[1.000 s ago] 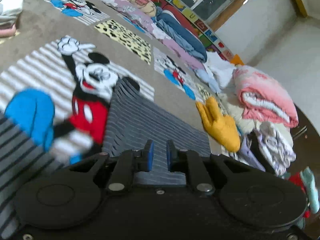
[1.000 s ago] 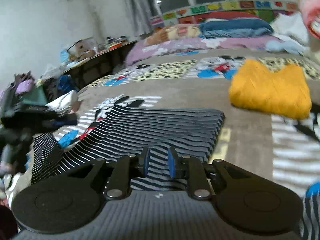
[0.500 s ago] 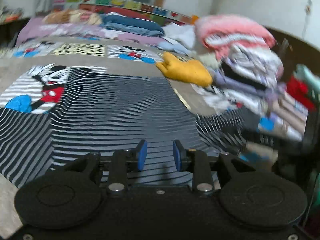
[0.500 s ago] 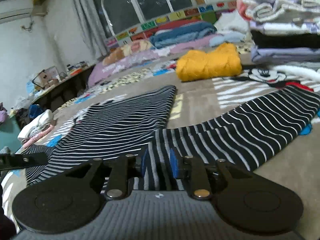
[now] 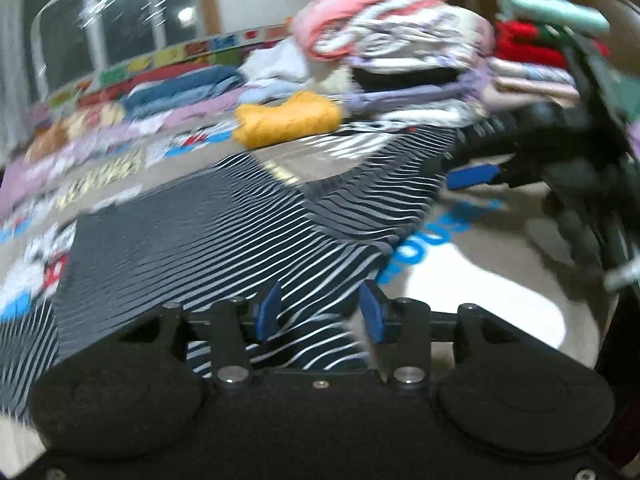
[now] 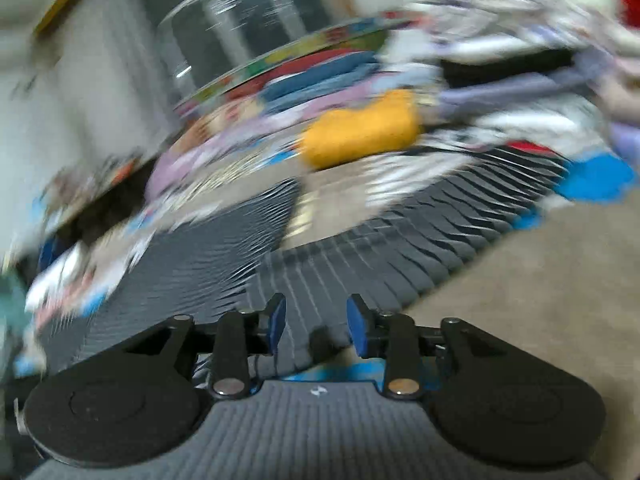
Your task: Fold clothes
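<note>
striped garment (image 5: pixel 208 240) sleeve between spread left hand-held gripper (image 5: pixel 320 312) fingers.

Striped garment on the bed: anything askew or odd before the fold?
The striped garment is not laid square: one sleeve sticks out sideways across the blanket toward the clothes pile. Both frames are motion-blurred. Left gripper and right gripper are open, holding nothing. No damage shows.

Bare bed (image 6: pixel 540 264) right of striped garment (image 5: pixel 192 240), yellow sweater (image 5: pixel 286 124) and clothes pile (image 5: pixel 400 40) blocking beyond
</note>
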A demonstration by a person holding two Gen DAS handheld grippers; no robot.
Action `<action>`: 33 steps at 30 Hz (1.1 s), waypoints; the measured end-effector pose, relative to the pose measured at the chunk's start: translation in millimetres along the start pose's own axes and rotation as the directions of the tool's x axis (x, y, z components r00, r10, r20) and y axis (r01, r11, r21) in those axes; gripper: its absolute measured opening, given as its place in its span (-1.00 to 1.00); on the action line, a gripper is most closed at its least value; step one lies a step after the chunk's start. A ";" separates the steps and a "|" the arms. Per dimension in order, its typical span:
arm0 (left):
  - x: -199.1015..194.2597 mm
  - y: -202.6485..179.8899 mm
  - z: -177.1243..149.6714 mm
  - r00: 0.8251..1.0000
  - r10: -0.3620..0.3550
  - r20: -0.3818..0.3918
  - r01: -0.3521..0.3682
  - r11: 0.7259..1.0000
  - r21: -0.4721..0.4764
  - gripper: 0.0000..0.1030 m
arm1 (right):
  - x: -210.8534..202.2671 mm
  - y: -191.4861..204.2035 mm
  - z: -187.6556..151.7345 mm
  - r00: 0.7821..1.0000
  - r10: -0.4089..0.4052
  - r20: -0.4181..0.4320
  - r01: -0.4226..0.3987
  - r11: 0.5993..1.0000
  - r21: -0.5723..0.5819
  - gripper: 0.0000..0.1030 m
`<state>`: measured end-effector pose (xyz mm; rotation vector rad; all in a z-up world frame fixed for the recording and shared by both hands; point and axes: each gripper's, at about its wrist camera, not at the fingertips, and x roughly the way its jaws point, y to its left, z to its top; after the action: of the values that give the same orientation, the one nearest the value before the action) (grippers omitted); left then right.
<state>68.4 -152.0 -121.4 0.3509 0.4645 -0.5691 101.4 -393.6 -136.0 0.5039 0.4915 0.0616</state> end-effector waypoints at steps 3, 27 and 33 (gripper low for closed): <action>11.8 -27.2 11.6 1.000 0.001 0.004 -0.001 0.992 0.129 -0.18 | -3.6 -42.8 7.0 0.999 -0.023 0.023 0.018 0.978 0.206 -0.05; 76.3 -131.1 -4.1 0.971 0.233 0.055 -0.208 0.709 0.674 -0.96 | 32.0 -133.2 49.8 0.989 -0.145 0.040 0.117 0.911 0.395 -0.88; 76.9 -89.6 65.6 1.000 0.003 -0.030 0.004 0.975 0.221 0.02 | 20.6 -153.8 59.6 0.988 -0.109 0.105 0.048 0.883 0.467 -0.23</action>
<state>94.3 -284.5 -122.3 0.5731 0.4313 -0.6180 137.8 -551.5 -173.0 0.9525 0.3981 -0.1721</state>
